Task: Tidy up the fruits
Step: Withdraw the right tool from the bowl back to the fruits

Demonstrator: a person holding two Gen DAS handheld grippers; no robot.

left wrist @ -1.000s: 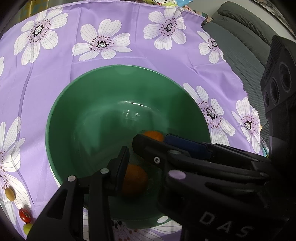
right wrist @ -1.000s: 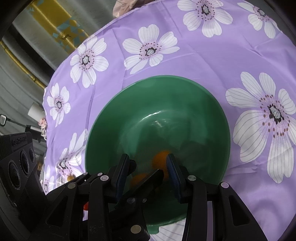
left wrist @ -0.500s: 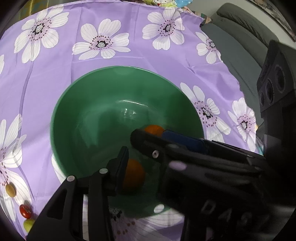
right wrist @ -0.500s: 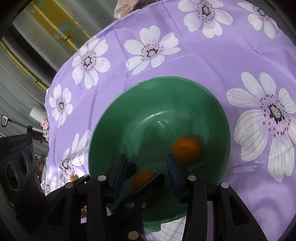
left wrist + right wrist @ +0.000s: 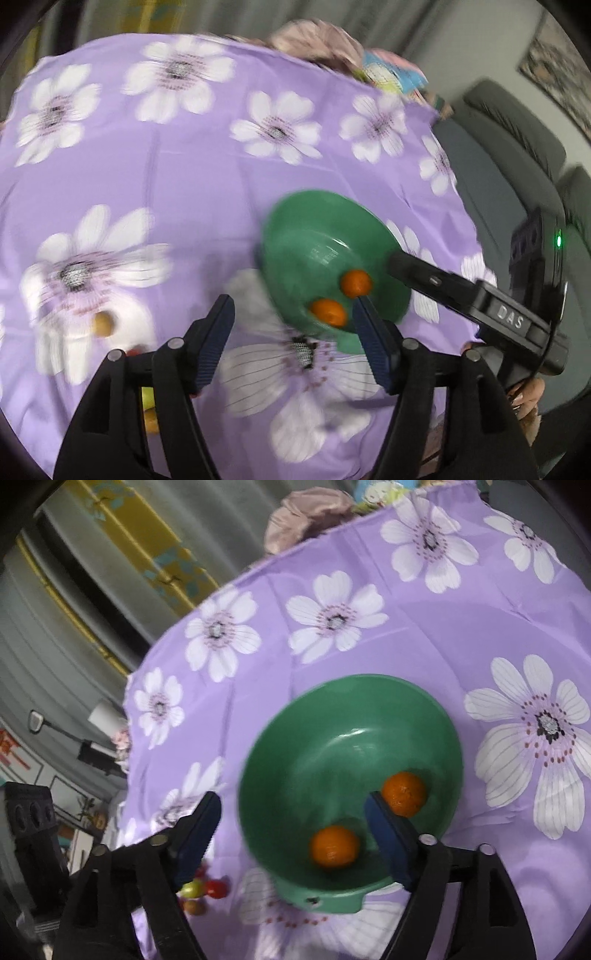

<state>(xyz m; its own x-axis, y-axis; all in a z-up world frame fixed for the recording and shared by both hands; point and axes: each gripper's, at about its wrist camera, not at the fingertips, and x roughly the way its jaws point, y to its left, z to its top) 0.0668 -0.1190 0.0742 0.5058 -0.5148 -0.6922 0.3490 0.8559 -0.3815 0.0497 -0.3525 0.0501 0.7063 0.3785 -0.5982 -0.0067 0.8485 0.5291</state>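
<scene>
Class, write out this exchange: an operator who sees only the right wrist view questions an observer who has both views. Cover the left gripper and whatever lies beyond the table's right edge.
Operator: I see two oranges in the green bowl. What is the left gripper doing?
Observer: In the left wrist view, the left gripper points at the flowered cloth just short of the bowl. Its jaws have just been opening, and nothing is between them.
Operator: And past the table's right edge?
Observer: A grey sofa stands there.
</scene>
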